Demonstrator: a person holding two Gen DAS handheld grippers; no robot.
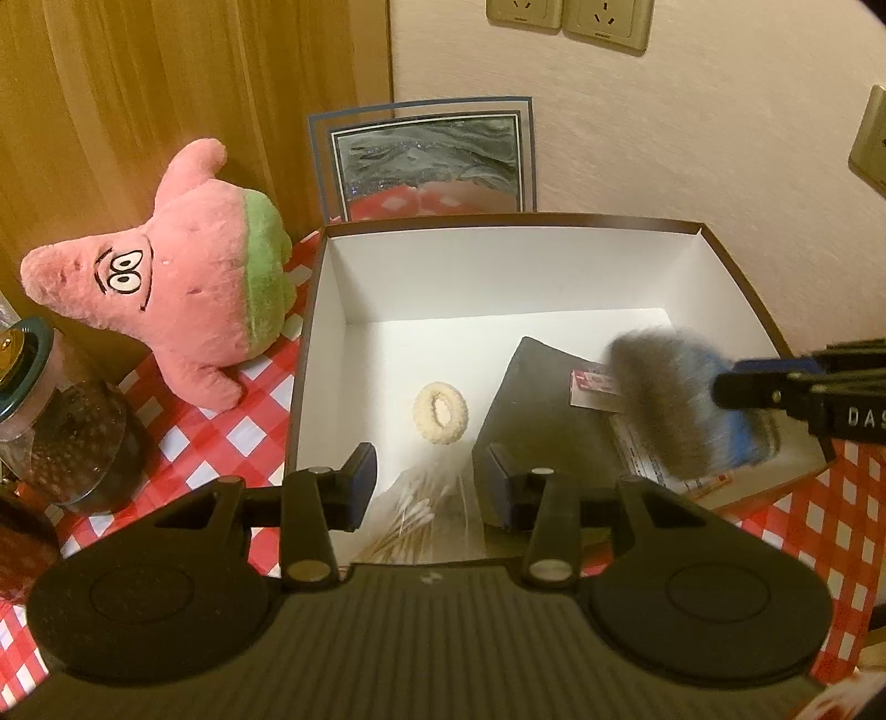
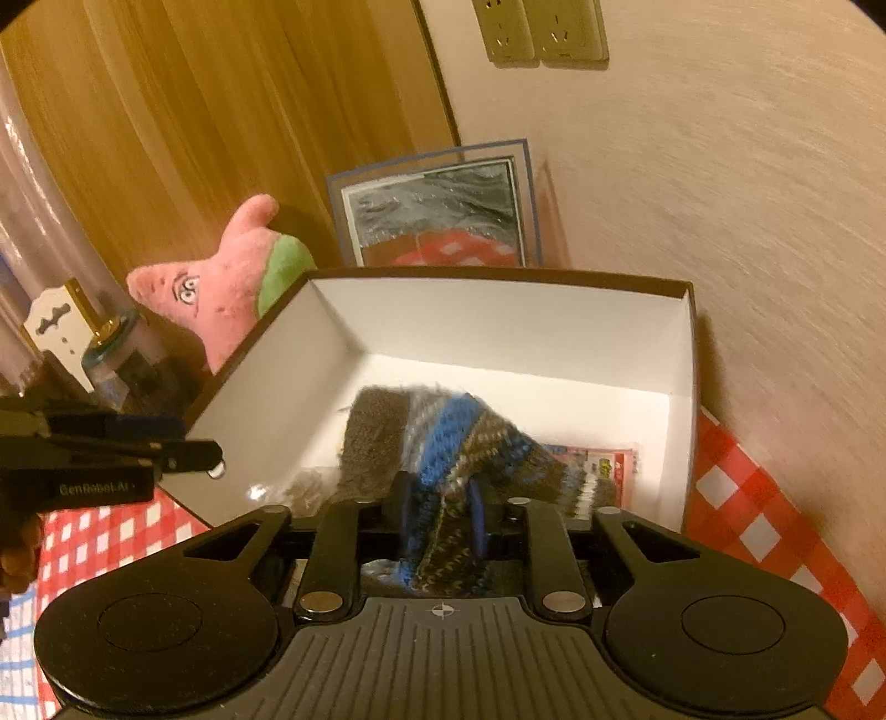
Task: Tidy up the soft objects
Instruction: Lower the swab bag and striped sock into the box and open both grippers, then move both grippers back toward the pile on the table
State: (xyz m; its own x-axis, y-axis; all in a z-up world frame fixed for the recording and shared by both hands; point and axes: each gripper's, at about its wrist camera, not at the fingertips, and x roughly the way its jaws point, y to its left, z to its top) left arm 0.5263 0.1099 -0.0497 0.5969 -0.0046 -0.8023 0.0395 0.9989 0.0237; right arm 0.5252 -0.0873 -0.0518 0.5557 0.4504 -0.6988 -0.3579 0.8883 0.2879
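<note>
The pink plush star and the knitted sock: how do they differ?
The pink plush star sits outside the box on the checked cloth, untouched; the knitted sock hangs over the box between the right gripper fingers. The star is pink and green, the sock grey-brown with blue. Both are soft.

Left hand-held gripper [image 1: 425, 486] parted, empty; right hand-held gripper [image 2: 441, 512] pinching.

Cream wall [image 1: 692, 138] with sockets [image 1: 565, 19] (warm light), wood panel [image 1: 166, 83] beside.
</note>
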